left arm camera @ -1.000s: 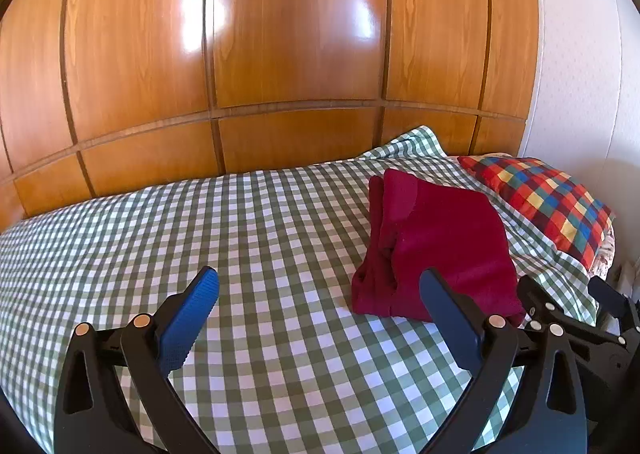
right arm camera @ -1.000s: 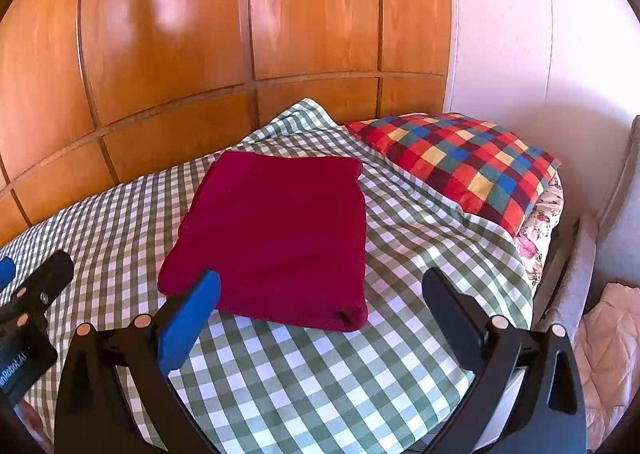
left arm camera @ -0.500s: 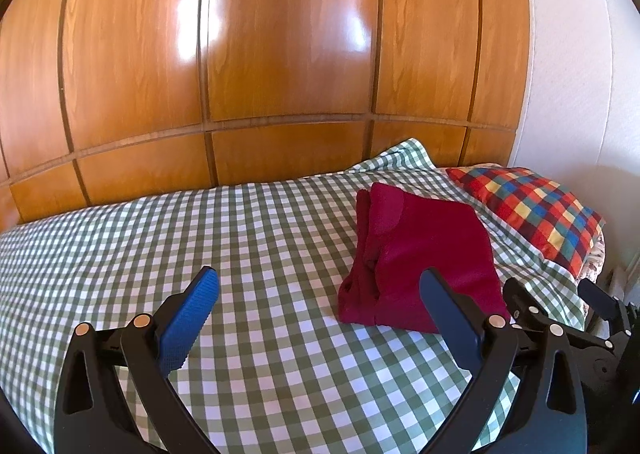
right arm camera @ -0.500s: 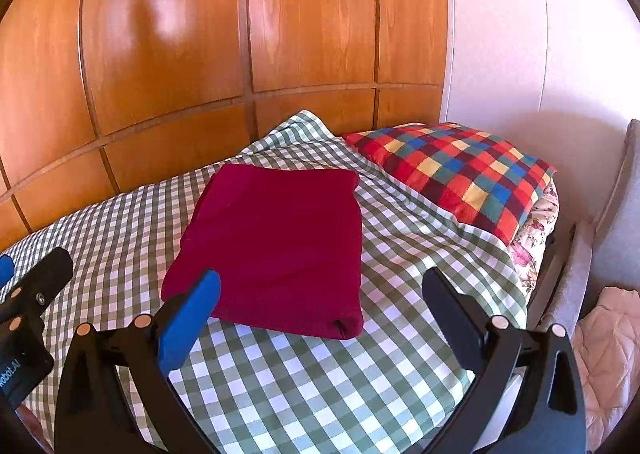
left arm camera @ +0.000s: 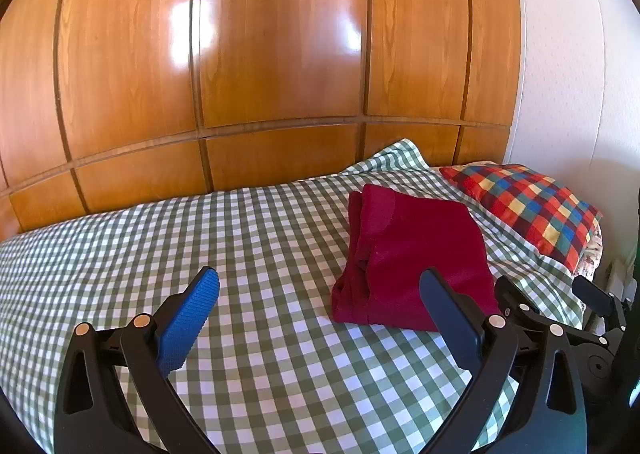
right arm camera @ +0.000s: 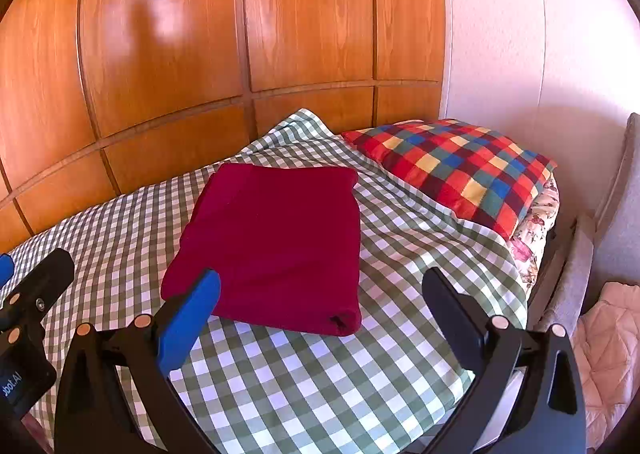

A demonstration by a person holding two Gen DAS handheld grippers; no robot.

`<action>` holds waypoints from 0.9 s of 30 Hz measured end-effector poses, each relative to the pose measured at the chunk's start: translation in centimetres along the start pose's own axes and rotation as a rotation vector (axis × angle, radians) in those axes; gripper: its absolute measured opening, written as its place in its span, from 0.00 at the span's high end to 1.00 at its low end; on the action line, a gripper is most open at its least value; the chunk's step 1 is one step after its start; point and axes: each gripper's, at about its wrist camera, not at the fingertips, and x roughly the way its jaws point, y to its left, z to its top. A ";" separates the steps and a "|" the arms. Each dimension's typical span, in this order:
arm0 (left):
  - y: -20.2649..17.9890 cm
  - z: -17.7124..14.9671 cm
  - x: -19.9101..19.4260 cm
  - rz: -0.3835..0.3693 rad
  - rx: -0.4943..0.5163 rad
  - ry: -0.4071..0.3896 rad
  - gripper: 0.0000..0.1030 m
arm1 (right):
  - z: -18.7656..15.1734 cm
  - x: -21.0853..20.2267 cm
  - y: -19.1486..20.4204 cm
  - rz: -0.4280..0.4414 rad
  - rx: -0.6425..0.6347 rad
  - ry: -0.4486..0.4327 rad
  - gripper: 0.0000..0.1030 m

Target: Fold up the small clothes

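Wood panelling (left arm camera: 280,54) at far left and back, no change. Left hand-held gripper (left arm camera: 320,310) spread wide, nothing between the fingers, hovering above the checked bed cover (left arm camera: 200,238). Versus a second ago: pulled back and slightly up, more bed visible in front, garment sitting farther off in both wrist views. Red garment (right arm camera: 276,242) lying flat on the bed as a compact folded rectangle, layered edges showing on its left side in the left wrist view, rolled fold edge nearest the right camera. Shape unchanged across the last second, so no handling, only retreat. Right hand-held gripper (right arm camera: 322,308) also fully apart, empty, above the near bed edge, garment just ahead of its blue pad (right arm camera: 188,318). Patchwork pillow (right arm camera: 452,166) right of the garment, apart from it, untouched. Pale quilted fabric (right arm camera: 608,342) at far right, off the bed; cannot tell whether another item to fold. Judgement: fold on this piece looks finished, both tools released and backing away; next likely a new garment or stop.
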 end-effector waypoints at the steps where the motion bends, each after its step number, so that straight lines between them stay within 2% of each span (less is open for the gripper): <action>1: 0.0 0.0 0.0 0.000 -0.001 0.001 0.04 | 0.0 0.0 0.0 0.000 0.000 0.000 0.02; 27: 0.3 0.0 -0.4 -0.004 0.013 -0.003 0.04 | -0.4 0.8 0.1 0.017 0.005 0.023 0.02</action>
